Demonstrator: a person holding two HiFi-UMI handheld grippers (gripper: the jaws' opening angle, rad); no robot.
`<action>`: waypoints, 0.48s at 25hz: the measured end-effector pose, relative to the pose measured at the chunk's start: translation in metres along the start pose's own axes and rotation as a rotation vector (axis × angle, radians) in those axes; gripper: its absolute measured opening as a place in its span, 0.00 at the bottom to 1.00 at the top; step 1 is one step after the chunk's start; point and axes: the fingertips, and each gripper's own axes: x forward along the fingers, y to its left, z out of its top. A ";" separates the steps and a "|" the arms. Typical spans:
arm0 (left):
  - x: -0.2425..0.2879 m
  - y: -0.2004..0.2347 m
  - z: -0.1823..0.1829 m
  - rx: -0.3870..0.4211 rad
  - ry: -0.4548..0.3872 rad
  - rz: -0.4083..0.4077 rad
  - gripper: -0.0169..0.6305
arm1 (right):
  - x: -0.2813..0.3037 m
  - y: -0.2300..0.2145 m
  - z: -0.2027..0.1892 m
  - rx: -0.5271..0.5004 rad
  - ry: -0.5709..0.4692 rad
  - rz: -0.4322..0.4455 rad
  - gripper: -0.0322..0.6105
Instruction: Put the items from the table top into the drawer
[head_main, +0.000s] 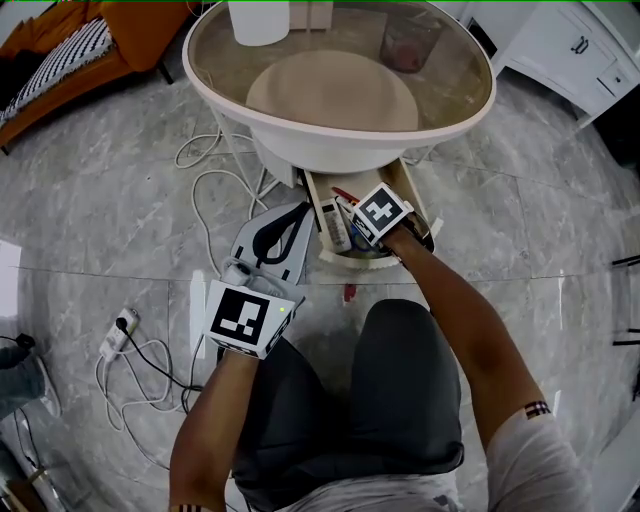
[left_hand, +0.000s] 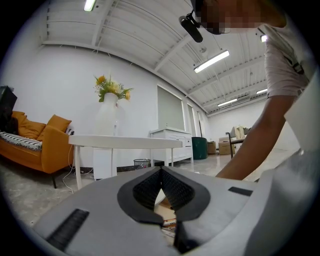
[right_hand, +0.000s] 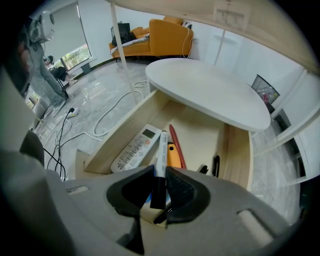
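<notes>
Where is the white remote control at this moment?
The remote control lies in the open drawer, along its left wall in the right gripper view, just left of the marker pen held by the right gripper.

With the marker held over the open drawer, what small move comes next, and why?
Probably open the right gripper's jaws and let the marker go: it already points down into the drawer, just beside the remote lying there.

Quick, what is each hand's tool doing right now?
Left tool: closed, holding nothing.
Right tool: closed on a white marker pen with black cap.
</notes>
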 end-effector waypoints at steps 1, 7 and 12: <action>0.000 0.000 -0.001 -0.001 0.001 0.000 0.03 | 0.001 0.000 0.000 -0.002 -0.004 0.003 0.17; 0.003 -0.002 -0.007 -0.008 0.013 -0.007 0.03 | -0.005 0.000 0.001 0.030 -0.067 0.036 0.19; 0.007 -0.005 -0.009 -0.004 0.020 -0.018 0.03 | -0.026 0.003 0.008 0.008 -0.188 0.069 0.20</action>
